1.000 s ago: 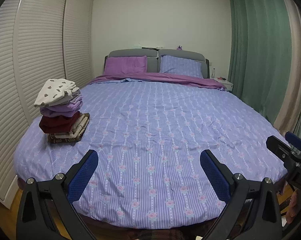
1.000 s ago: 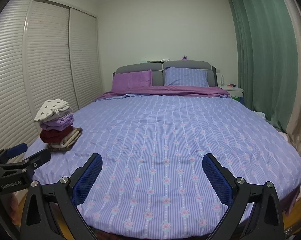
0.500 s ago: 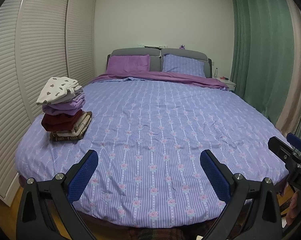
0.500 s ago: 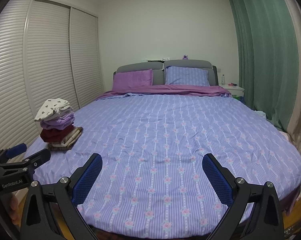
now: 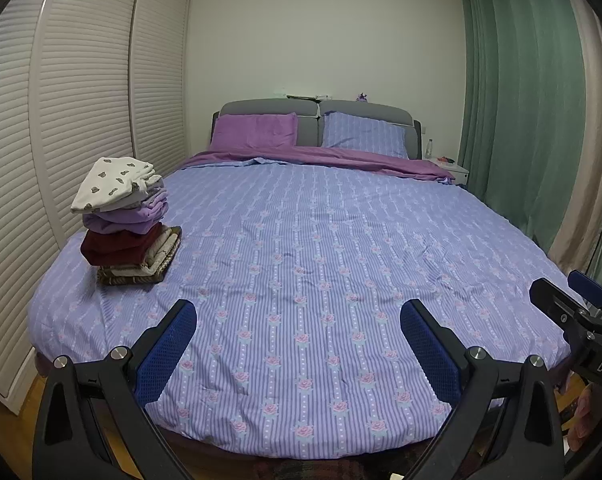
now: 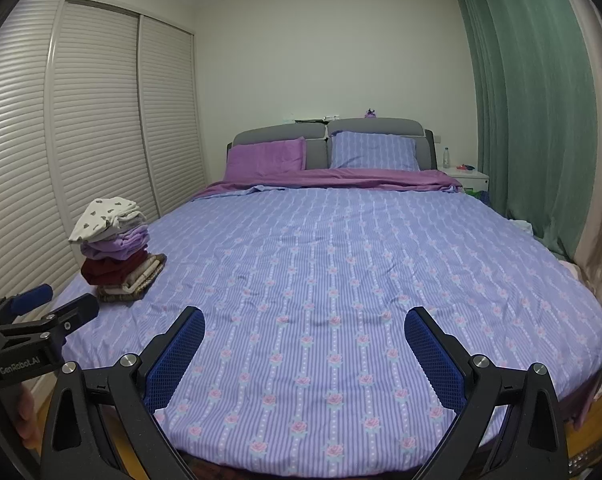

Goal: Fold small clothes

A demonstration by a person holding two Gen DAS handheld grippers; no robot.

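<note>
A stack of folded small clothes stands on the left side of the bed, white printed piece on top, then purple, dark red and beige-brown pieces; it also shows in the right wrist view. My left gripper is open and empty, held off the foot of the bed. My right gripper is open and empty beside it. The right gripper shows at the right edge of the left view, the left gripper at the left edge of the right view.
The bed has a purple striped floral cover. Two pillows lie against a grey headboard. A louvred wardrobe stands left. Green curtains hang right, with a white nightstand beside them.
Both grippers have drawn back and risen slightly from the bed's foot, so more of the room shows. Both stay open and empty.
</note>
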